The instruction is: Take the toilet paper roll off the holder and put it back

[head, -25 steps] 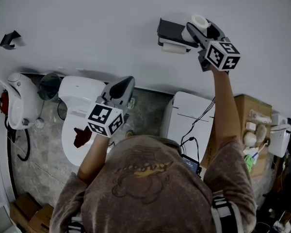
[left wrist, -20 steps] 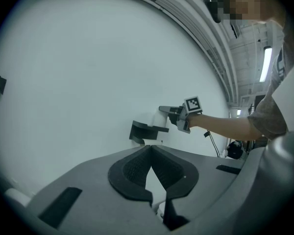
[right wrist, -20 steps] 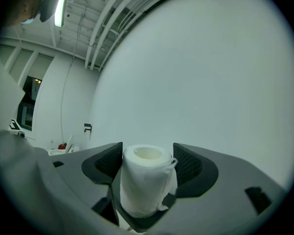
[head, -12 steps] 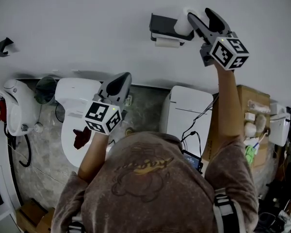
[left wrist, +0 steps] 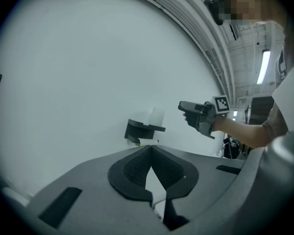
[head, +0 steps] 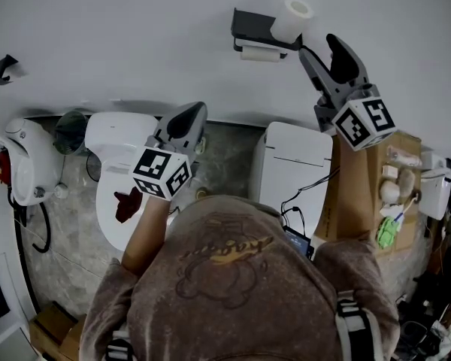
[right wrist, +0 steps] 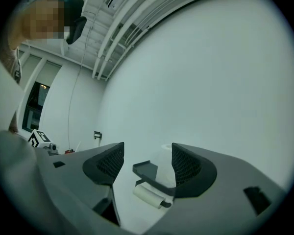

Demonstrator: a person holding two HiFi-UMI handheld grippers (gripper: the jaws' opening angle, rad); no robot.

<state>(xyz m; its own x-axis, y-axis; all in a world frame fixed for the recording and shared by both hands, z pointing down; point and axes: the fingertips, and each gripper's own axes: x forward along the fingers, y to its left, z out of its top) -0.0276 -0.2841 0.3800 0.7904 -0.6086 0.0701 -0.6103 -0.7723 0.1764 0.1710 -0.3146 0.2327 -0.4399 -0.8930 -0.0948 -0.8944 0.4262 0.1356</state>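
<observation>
A white toilet paper roll (head: 292,17) stands upright on the top shelf of the dark wall holder (head: 252,30); a second roll (head: 259,53) hangs beneath it. My right gripper (head: 321,46) is open, a short way back from the standing roll and to its right, with nothing between its fingers; its jaws have just narrowed slightly. Its own view looks between the pads at the roll (right wrist: 164,164) and the holder (right wrist: 148,172). My left gripper (head: 188,120) hovers over the toilet, pads together, holding nothing. Its view shows the holder (left wrist: 139,130) and the right gripper (left wrist: 198,116).
Below the wall stand a white toilet (head: 124,164), a white cabinet (head: 297,171) and a cardboard box (head: 387,168) with small items. A white wall unit (head: 26,164) and a dark bin (head: 77,132) are at the left. A black hook (head: 4,68) sits on the wall.
My right gripper, which was around the roll at the holder, has drawn back to the right and away from it. The roll stays upright on the holder. The left gripper barely moved.
</observation>
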